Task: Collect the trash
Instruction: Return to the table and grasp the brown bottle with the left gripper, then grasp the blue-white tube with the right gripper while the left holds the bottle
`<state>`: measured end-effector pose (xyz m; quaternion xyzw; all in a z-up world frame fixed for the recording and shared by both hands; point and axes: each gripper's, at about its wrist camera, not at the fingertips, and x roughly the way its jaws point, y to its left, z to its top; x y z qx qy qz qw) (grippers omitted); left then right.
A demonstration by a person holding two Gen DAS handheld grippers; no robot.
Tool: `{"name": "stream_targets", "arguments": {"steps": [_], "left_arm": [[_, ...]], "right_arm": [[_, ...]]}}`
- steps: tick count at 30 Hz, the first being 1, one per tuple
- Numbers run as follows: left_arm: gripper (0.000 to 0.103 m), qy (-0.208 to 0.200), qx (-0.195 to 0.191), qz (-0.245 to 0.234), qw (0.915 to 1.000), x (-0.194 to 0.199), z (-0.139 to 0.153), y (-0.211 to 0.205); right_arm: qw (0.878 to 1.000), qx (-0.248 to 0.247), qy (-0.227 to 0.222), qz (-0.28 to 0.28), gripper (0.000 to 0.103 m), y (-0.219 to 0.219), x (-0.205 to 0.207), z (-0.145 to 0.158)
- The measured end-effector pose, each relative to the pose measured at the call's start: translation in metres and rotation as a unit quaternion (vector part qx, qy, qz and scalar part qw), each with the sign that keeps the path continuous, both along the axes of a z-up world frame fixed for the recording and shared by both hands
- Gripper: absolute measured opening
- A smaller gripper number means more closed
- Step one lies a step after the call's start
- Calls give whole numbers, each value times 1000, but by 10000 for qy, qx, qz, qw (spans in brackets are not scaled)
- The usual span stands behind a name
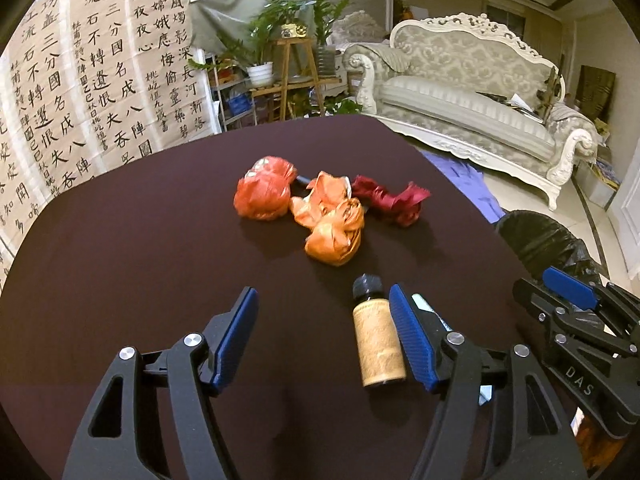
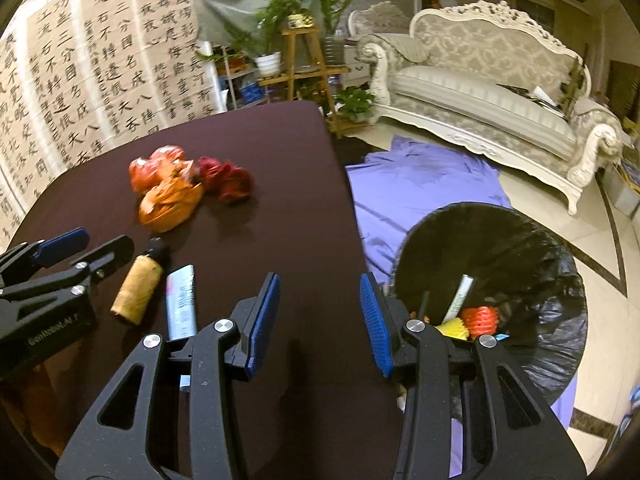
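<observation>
Some trash already sits in the bin (image 2: 560, 280); beside it on the table (image 2: 260, 200) wait three wads (image 1: 320, 204), bottle (image 1: 378, 344), tube (image 2: 182, 302), with left gripper (image 1: 322, 334) and right gripper (image 2: 318, 320) both spread wide, holding nothing.

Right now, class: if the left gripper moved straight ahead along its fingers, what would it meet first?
Probably the orange crumpled bag. The left gripper is open, and the small bottle lies just inside its right finger; depth is uncertain.
</observation>
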<state>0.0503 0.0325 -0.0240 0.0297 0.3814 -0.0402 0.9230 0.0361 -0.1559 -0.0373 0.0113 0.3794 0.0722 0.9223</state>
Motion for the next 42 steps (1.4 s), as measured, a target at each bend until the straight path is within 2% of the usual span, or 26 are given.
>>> {"name": "stream_targets", "arguments": {"steps": [9,12,14,15,27,31,33,42], "left_arm": [[66,323,-77,-173,9993,7,-17,-3],[50,359,-90,-254,9990,8,-18,-4],[26,451,-117,-329,9984,9,-21,-4],[25,452,-107,-344,9983,7,-22,-4],[25,397,-161,-161,9990,-14,-18,23],[25,397,-169,-12,9991,-23,-19,37],[25,401,-178,48,9990,-25,-20,42],[25,401,-270,110,9988,-26,-21,46]], "right_arm": [[10000,-64,41,25,41,7,-1,0],[10000,-45,56,60,41,8,-2,-1],[9999,-46,62,112,41,12,-3,-2],[9999,-49,62,130,41,13,-3,-2],[9985,-67,105,525,41,43,-9,-3],[9980,-42,103,622,48,51,-12,-3],[9975,-47,114,696,48,55,-14,-2],[9950,-333,283,896,47,70,-17,-13]]}}
